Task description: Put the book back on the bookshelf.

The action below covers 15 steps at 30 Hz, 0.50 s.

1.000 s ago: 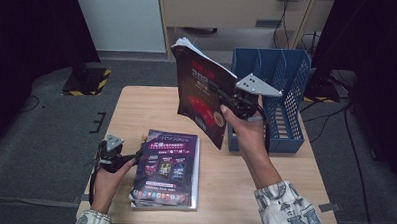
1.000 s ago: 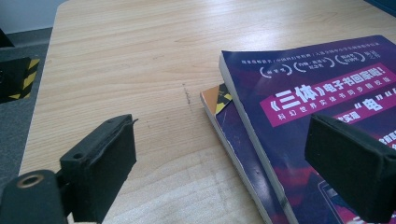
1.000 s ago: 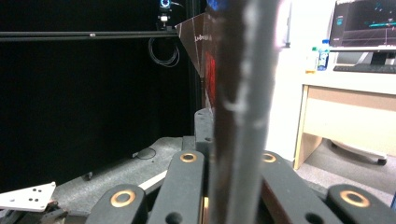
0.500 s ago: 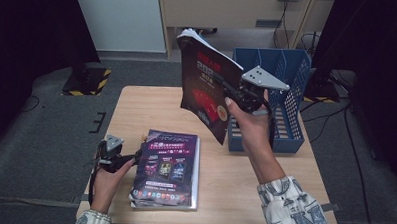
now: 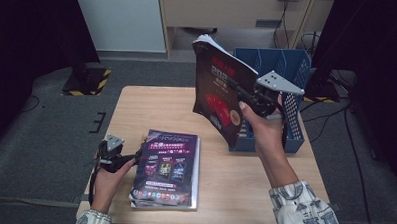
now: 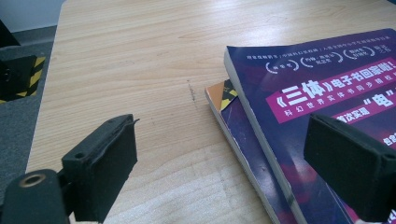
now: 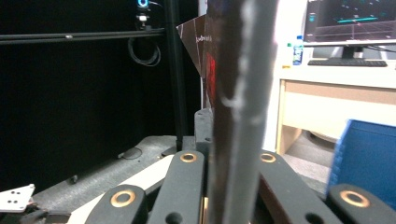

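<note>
High view shows the right tongs (image 5: 244, 96) clamped on a dark magazine (image 5: 219, 92) held upright beside the blue file rack (image 5: 292, 103), while the left tongs (image 5: 135, 157) stand wide at the book stack (image 5: 169, 166) on the bench (image 5: 151, 110).

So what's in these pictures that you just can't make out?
- High view: the lifted magazine covers the right gripper where its jaws clamp it, and part of the blue file rack.
- High view: the titles on the stack of magazines are too small to read.
- Right gripper view: the clamped magazine, edge-on and blurred, hides what lies straight ahead.
- Left gripper view: the top magazine of the stack is cut off by the right edge, and the left gripper hides its lower part.
</note>
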Each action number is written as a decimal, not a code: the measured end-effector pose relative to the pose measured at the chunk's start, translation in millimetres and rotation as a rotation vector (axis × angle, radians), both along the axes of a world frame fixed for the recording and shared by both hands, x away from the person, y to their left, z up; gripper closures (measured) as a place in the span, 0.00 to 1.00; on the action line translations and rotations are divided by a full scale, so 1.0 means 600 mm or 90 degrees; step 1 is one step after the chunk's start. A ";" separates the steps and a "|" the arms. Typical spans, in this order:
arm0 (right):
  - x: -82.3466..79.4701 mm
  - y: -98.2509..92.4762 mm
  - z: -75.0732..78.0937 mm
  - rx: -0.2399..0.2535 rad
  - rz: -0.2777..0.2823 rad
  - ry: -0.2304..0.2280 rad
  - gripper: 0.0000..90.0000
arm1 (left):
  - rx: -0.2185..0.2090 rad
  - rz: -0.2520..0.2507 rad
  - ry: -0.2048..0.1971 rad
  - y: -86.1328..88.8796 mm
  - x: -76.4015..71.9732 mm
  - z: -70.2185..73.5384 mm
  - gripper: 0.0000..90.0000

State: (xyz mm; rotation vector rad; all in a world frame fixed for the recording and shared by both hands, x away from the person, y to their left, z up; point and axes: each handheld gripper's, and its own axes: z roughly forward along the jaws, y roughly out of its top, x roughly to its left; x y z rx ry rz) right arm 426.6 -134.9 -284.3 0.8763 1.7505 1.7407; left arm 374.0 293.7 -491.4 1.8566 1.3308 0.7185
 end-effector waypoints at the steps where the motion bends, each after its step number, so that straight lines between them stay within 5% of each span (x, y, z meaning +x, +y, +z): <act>1: 0.001 -0.004 -0.001 -0.001 -0.004 0.002 0.97 | 0.001 0.000 0.000 0.000 0.000 0.000 0.10; 15: -0.004 -0.067 -0.009 0.000 -0.047 0.015 0.97 | 0.001 -0.001 0.000 0.000 0.000 0.000 0.11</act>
